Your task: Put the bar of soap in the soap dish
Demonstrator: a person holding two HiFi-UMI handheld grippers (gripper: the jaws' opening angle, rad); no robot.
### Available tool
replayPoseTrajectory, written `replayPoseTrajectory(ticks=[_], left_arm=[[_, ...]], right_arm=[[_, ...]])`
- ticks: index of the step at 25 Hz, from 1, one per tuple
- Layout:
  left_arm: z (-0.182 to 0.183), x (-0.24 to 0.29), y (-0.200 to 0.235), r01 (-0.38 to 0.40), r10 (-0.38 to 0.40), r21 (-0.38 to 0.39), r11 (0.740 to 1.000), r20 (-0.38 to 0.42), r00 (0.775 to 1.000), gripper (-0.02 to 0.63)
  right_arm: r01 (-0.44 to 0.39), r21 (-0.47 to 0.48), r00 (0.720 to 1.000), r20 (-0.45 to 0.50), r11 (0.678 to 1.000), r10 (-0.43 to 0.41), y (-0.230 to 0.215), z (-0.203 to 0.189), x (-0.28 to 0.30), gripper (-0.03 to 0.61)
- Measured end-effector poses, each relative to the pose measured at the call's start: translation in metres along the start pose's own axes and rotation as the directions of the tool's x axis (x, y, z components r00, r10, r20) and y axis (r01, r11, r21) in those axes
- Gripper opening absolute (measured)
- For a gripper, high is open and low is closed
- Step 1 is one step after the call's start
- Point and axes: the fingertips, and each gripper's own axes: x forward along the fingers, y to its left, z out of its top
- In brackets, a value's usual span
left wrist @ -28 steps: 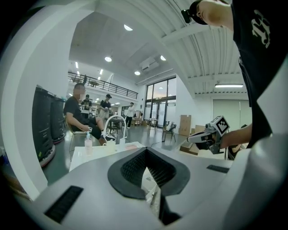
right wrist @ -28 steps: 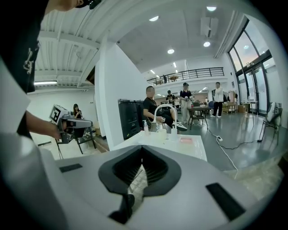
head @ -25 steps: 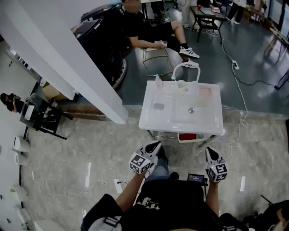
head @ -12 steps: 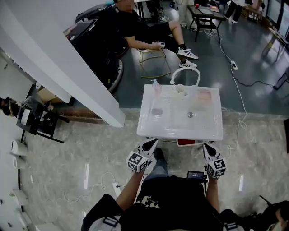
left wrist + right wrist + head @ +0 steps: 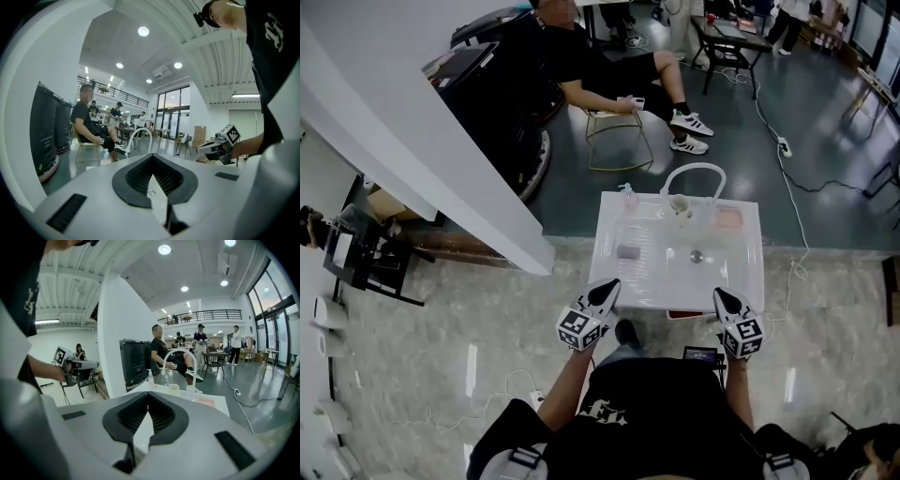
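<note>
A white sink unit [image 5: 741, 279] stands straight ahead of me. A small mauve block, apparently the bar of soap [image 5: 627, 251], lies on its left side. At the back right corner sits a pink rectangular soap dish [image 5: 727, 217], also seen past the faucet in the right gripper view [image 5: 206, 402]. My left gripper [image 5: 605, 292] hovers at the sink's front left edge, shut and empty [image 5: 151, 173]. Level with it at the front right edge, my right gripper [image 5: 721, 298] is shut and empty too [image 5: 147, 411]. Both are apart from the soap.
An arched white faucet [image 5: 694, 173], a cup [image 5: 679, 202] and a pump bottle [image 5: 627, 195] line the sink's back. A red bin [image 5: 689, 314] sits under it. A white wall [image 5: 412, 141] runs at left. A person sits on a chair [image 5: 614, 80] beyond; cables [image 5: 787, 150] cross the floor.
The sink has come closer. Both grippers have advanced side by side to its front edge, and both have stayed shut.
</note>
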Motion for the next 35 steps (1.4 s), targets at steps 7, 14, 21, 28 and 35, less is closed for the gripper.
replayPoseTrajectory(ticks=[7, 14, 21, 28, 35], left_arm=[[0.007, 0.006, 0.068, -0.018, 0.018, -0.025, 1.0, -0.002, 1.0, 0.008], [0.007, 0.003, 0.128, -0.057, 0.059, -0.092, 0.994, 0.02, 0.998, 0.008], [-0.009, -0.006, 0.158, -0.081, 0.082, -0.122, 0.989, 0.002, 0.997, 0.008], [-0.001, -0.005, 0.173, -0.103, 0.104, -0.148, 0.984, 0.0, 0.995, 0.008], [-0.01, -0.001, 0.183, -0.121, 0.119, -0.13, 0.984, -0.024, 0.993, 0.008]], right_arm=[[-0.037, -0.033, 0.998, -0.043, 0.999, 0.036, 0.012, 0.021, 0.073, 0.009], [-0.104, -0.083, 0.993, -0.069, 0.991, 0.099, 0.035, 0.043, 0.142, 0.009], [-0.162, -0.119, 0.981, -0.128, 0.98, 0.146, 0.056, 0.039, 0.181, 0.009], [-0.218, -0.134, 0.966, -0.172, 0.967, 0.194, 0.058, 0.05, 0.207, 0.009], [-0.262, -0.157, 0.954, -0.191, 0.952, 0.231, 0.056, 0.048, 0.245, 0.009]])
